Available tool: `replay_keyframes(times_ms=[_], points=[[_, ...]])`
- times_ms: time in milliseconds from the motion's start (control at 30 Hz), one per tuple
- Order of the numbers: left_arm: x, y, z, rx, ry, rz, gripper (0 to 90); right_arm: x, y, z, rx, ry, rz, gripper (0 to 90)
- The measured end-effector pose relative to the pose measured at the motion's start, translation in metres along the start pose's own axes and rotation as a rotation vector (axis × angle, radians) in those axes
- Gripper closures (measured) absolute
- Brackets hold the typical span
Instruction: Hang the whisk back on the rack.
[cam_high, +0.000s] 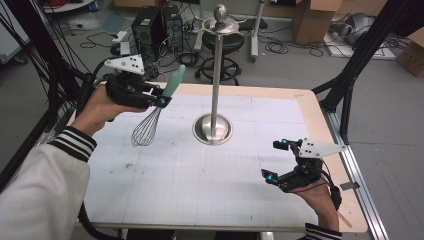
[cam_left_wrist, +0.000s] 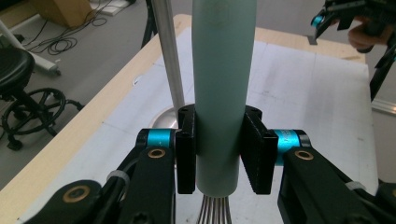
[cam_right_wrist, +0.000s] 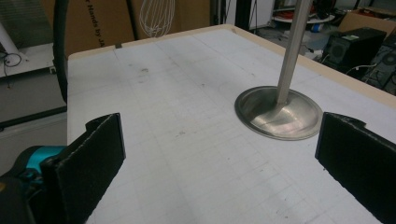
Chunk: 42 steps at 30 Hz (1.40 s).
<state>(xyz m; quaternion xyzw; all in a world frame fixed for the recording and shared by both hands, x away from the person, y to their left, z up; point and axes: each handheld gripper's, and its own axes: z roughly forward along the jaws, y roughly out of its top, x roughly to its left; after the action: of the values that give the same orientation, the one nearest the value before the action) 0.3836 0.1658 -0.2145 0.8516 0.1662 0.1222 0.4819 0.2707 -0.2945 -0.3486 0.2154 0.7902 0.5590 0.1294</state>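
White paper covers the bench around a shiny stand. Left of the stand, the left tool squeezes the whisk by its smooth green handle, the best place to hold something so light with bendy wires. Near the stand, the right tool sits wide apart, holding nothing.

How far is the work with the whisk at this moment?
Done: the left gripper is shut on the whisk handle and holds it above the table. In hand: carrying it beside the stand. Left: probably hanging it on the stand; the right gripper waits open.
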Motion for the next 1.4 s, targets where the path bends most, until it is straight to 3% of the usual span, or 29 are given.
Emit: replay_keyframes(times_ms=[233,967,1400], points=[[0.008,0.013,-0.004,-0.038,0.036,-0.010,69.3,0.000,-0.001,0.000,0.003,0.004,0.004,0.5],[0.024,0.048,-0.007,-0.039,0.073,-0.004,69.3,0.000,-0.001,-0.003,-0.013,0.006,0.007,0.4],[0.030,0.060,0.004,-0.047,0.084,-0.004,69.3,0.000,-0.003,-0.004,-0.013,0.011,0.006,0.5]])
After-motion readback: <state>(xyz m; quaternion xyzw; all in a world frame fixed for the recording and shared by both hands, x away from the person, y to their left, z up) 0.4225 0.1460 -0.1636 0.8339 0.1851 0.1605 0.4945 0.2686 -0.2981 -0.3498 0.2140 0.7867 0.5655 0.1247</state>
